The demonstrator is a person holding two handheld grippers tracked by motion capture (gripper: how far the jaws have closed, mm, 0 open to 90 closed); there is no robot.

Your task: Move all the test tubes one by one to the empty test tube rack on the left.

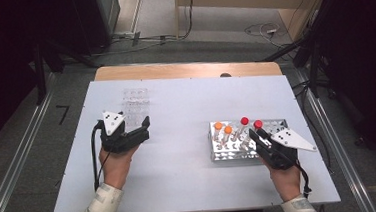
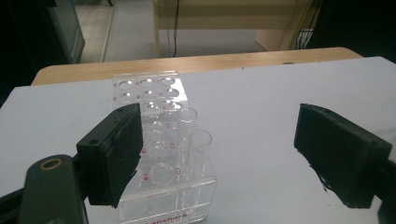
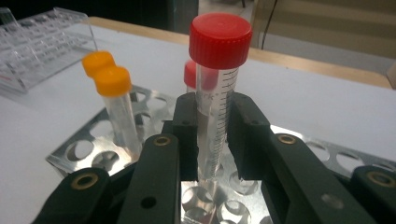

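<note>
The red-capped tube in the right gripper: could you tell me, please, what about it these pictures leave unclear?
- Tip of the red-capped tube, right gripper view: hidden behind the jaws of the right gripper, so whether it sits in a hole of the metal rack is unclear.
- Its printed scale: too small to read.
- High view: the right gripper covers the tube's body.
- Contents: the clear wall shows no certain liquid level.

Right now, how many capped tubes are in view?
4: two orange-capped tubes side by side in the metal rack, one red-capped tube behind, another red-capped tube between the right gripper jaws.
</note>
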